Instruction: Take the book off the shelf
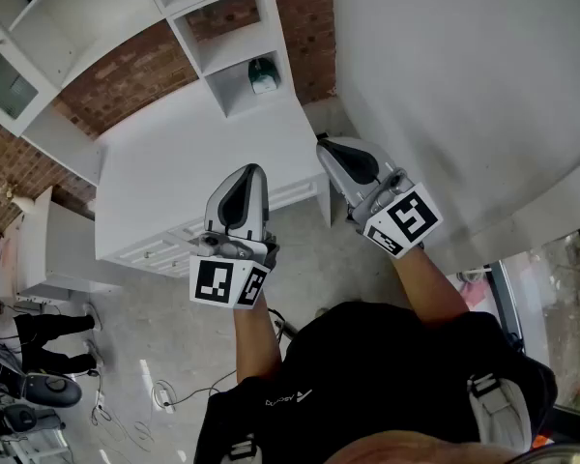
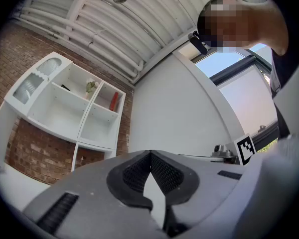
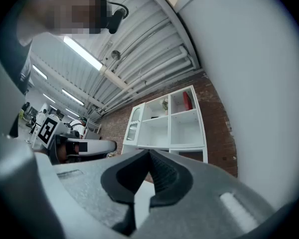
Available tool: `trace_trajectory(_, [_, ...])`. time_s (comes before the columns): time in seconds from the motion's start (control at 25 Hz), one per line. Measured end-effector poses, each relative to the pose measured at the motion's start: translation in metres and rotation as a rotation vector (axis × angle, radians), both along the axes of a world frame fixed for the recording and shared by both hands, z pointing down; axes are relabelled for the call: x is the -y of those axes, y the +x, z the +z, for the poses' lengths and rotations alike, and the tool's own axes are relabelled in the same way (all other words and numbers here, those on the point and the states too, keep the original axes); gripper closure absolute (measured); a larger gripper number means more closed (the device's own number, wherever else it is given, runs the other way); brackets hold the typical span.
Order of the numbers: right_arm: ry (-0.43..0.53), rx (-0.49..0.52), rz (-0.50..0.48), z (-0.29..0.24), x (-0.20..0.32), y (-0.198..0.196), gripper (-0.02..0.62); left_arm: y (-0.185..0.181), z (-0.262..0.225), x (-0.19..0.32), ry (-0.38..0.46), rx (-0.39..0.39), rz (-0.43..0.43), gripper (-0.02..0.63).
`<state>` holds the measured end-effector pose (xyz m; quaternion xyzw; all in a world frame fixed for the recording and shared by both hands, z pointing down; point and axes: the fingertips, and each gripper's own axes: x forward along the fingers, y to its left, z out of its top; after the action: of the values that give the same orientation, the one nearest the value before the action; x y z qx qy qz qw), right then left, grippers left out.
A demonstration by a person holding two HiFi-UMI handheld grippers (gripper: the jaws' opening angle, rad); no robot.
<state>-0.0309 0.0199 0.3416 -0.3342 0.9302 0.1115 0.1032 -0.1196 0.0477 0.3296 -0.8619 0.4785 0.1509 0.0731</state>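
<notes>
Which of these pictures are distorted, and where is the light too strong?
Left gripper view: fisheye, black corners; the white open shelf unit bows, and the window washes out pale. Right gripper view: same bending; the long ceiling strip light glares. Head view: soft even light, no hard shadows.

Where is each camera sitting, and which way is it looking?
Head view: on the person's head, looking down at the left gripper, right gripper and floor; both forearms and black shirt show.
Left gripper view: on the left gripper, looking along its shut jaws up at the white shelf; the person's upper body shows.
Right gripper view: on the right gripper, along its shut jaws toward that shelf; the person's upper body shows.
Shared: both gripper views show the shelf's red book.
</notes>
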Motion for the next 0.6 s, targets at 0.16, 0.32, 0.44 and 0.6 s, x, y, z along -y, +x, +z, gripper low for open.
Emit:
trace_trajectory(0.16, [0.003,-0.002,0.0,0.0,-0.001,-0.01,0.595,-0.007,0.003,-0.002,-0.004,0.002,0.007,0.607])
trace_trajectory(0.32, [-0.009,0.009,0.003,0.002,-0.002,-0.017,0.595,-0.014,0.005,-0.003,-0.007,0.0,0.012,0.607])
trace_trajectory(0.44, [-0.01,0.013,0.014,0.002,-0.001,-0.026,0.595,-0.026,0.005,-0.003,-0.007,-0.009,0.01,0.607])
trace_trajectory(0.6, [-0.002,-0.004,0.036,0.002,0.0,-0.035,0.595,-0.044,-0.002,0.005,0.008,-0.026,-0.008,0.607])
